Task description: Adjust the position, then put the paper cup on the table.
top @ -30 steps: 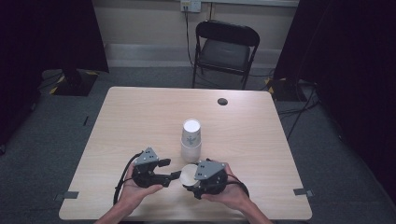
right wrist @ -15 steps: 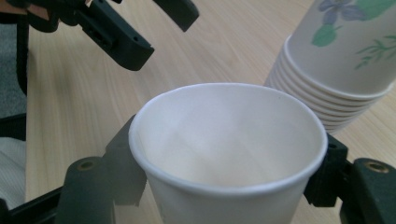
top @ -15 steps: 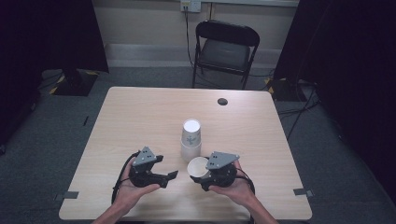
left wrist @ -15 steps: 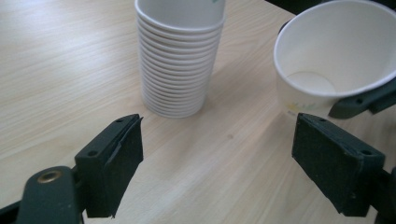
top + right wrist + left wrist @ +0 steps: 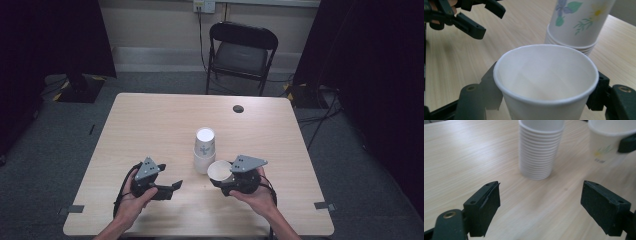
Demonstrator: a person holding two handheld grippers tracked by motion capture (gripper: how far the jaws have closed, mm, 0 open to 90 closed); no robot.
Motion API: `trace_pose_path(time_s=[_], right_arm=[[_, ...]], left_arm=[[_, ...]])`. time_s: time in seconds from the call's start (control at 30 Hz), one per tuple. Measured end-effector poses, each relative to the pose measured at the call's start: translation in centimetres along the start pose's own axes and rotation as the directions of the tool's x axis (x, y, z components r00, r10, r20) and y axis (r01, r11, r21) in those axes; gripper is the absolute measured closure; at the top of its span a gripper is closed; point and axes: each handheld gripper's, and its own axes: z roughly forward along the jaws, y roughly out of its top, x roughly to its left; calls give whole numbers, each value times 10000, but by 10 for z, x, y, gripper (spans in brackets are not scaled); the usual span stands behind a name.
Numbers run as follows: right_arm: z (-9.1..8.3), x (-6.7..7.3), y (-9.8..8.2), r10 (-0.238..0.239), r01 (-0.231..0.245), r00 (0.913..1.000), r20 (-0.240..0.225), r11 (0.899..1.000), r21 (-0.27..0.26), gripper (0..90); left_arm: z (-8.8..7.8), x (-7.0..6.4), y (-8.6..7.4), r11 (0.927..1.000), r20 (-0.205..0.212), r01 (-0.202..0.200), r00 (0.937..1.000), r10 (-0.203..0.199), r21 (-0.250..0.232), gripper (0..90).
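An upside-down stack of white paper cups [image 5: 205, 149] with a flower print stands at the table's middle; it also appears as the stack [image 5: 539, 147] and stack [image 5: 579, 22]. My right gripper [image 5: 221, 176] is shut on a single upright paper cup [image 5: 218, 170], mouth up, just right of and in front of the stack. Its jaws clamp the cup [image 5: 546, 82] on both sides. My left gripper [image 5: 172, 187] is open and empty, left of the stack and pointing toward it. In the left gripper view the held cup [image 5: 607, 141] is at the upper right.
The wooden table [image 5: 150, 130] has a small black round cap [image 5: 238, 108] near its far edge. A black folding chair [image 5: 241, 50] stands behind the table. Both hands rest near the front edge.
The two grippers were close together around the single cup; they have drawn apart. The right gripper has carried the cup to the right, its mouth now up. The left gripper has backed off left, open.
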Motion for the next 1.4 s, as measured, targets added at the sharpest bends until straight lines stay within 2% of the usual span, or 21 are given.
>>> trace_pose_path(time_s=[0.17,0.3,0.53,0.7,0.8,1.1,1.2,1.3,1.4], right_arm=[[-6,-7,1,327,-320,9991,274,9992,-260,312],[-12,-13,0,594,-571,9968,529,9975,-427,314],[-18,-28,-3,1185,-1132,9894,843,9914,-657,317],[-19,-38,-5,1484,-1400,9820,1171,9871,-771,318],[-19,-44,-8,1814,-1698,9731,1421,9814,-895,317],[-21,-68,-14,2357,-2164,9508,2008,9697,-1136,317],[-19,-76,-15,2497,-2279,9440,2155,9661,-1211,317],[-13,-85,-15,2467,-2268,9389,2399,9680,-1079,320],[-8,-93,-13,2654,-2424,9308,2513,9628,-1190,322]], left_arm=[[-3,11,-4,9997,-396,194,9990,-201,-178,157],[-2,17,-7,9994,-710,337,9969,-343,-95,158],[5,19,-8,9999,-840,111,9964,-108,33,158],[8,21,-8,9997,-893,191,9958,-178,132,168],[8,22,-7,9994,-940,279,9952,-260,195,168],[15,20,-5,9988,-858,139,9963,-99,465,177],[15,18,-6,9985,-833,83,9965,-38,539,177],[15,18,-5,9988,-813,33,9967,8,498,177],[14,18,-5,9987,-856,126,9963,-84,488,176]])
